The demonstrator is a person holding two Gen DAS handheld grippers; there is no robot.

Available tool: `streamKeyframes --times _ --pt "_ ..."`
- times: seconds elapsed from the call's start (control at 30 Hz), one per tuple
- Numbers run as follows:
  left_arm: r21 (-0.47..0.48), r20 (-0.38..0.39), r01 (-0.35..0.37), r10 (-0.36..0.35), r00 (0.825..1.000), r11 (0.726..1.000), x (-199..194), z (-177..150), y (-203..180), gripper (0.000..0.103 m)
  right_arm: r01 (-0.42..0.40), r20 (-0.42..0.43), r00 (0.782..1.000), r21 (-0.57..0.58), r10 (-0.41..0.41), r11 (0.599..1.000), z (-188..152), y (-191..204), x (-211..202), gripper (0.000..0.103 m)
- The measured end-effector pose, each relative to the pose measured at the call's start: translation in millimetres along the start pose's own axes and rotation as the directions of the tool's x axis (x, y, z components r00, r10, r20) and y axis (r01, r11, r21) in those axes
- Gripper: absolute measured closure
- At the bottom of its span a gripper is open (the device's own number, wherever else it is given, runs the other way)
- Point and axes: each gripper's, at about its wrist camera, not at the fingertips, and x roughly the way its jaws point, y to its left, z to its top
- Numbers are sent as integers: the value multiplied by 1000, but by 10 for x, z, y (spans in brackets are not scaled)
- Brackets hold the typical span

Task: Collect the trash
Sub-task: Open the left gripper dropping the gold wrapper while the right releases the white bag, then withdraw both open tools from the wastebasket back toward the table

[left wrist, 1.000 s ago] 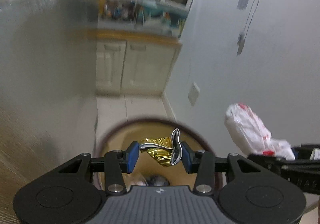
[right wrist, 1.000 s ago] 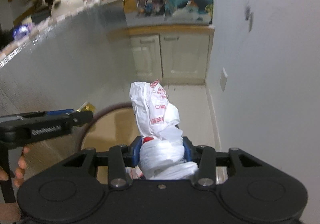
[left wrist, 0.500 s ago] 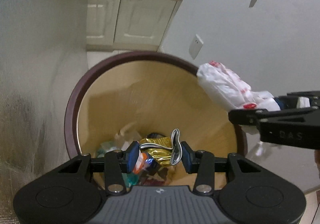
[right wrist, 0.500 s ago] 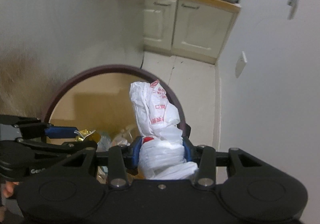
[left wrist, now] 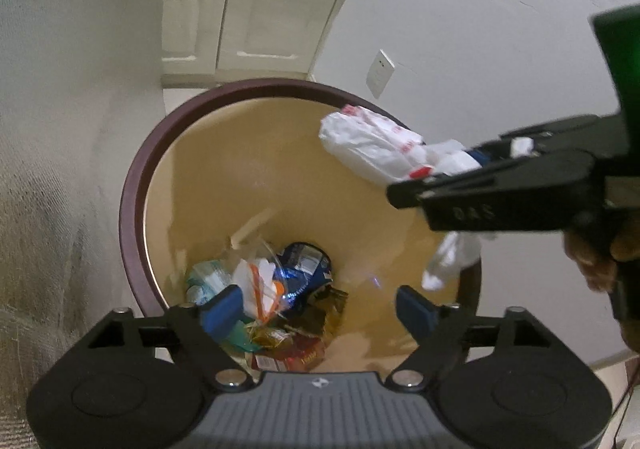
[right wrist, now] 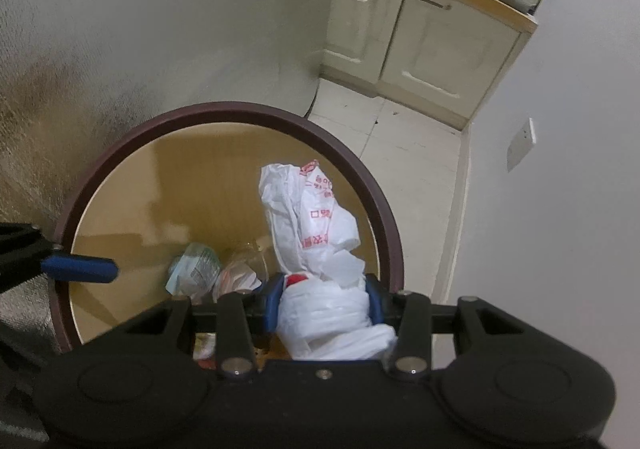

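Two grippers over one bin [left wrist: 134,205]. We see the left gripper [left wrist: 320,309] pointing down into the bin, jaws opening wide, nothing between the blue pads [left wrist: 222,307]. Straight ahead of it, at the bin bottom, lies the trash [left wrist: 280,289]: a gold wrapper [left wrist: 326,309], a blue packet [left wrist: 306,263], a white-orange wrapper [left wrist: 258,285], a greenish packet [left wrist: 208,277]. We see the right gripper [right wrist: 322,307] pinching a white plastic bag [right wrist: 316,233] with red print; pads press both its sides and the bag sticks up past the fingertips, above the bin opening near the rim's right side. From the left wrist view that gripper comes in from the right, bag ahead of it, part of the bag hanging below it, with a hand [left wrist: 600,253] on its grip. From the right wrist view one blue left pad [right wrist: 78,268] shows at far left over the rim. Beyond the bin: floor tiles [right wrist: 400,137], a white cabinet [right wrist: 420,45], a wall outlet [right wrist: 520,143] to the right.
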Motion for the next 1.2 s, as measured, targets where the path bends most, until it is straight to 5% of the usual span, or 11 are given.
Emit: streamKeyframes --times 0.13,0.27,0.33,0.4,1.2 --pt "2 -25 28 -28 999 1000 -75 -14 -18 1 -19 -21 1000 -22 19 1000 14 7 92 60" --pt "-31 -23 41 -42 999 999 -97 -6 13 1 -39 -22 999 -39 38 998 31 41 127 59" --pt "-44 -19 46 -47 999 998 -102 -6 33 1 -63 12 998 -37 64 997 56 34 122 49" --pt "-48 -17 47 -48 999 998 -106 -6 38 1 -77 38 996 -21 78 997 81 28 109 25" --pt "3 -11 7 -7 1000 1000 -172 -15 -71 0 -68 21 998 48 67 997 -114 -154 -264 4"
